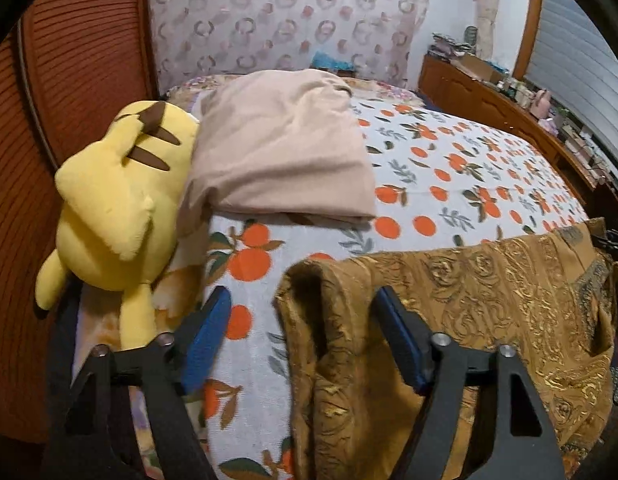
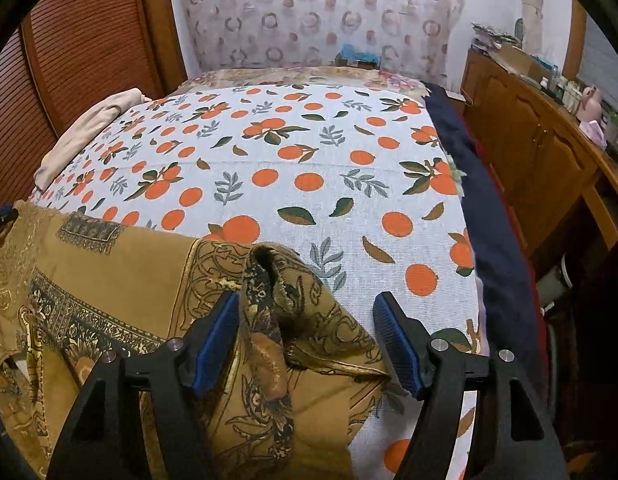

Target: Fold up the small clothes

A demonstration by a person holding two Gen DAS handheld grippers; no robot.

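Gold-patterned garment, one, beige folded cloth, one, plush toy, one

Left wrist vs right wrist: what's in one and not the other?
Left wrist only: the yellow plush toy against the wooden headboard, and the left gripper, open around a fold of the brown patterned garment.
Right wrist only: the navy blanket edge along the bed's side, and the right gripper, open around another fold of the garment.
Both: that garment, the orange-print bedsheet, the folded beige cloth, the wooden cabinet.
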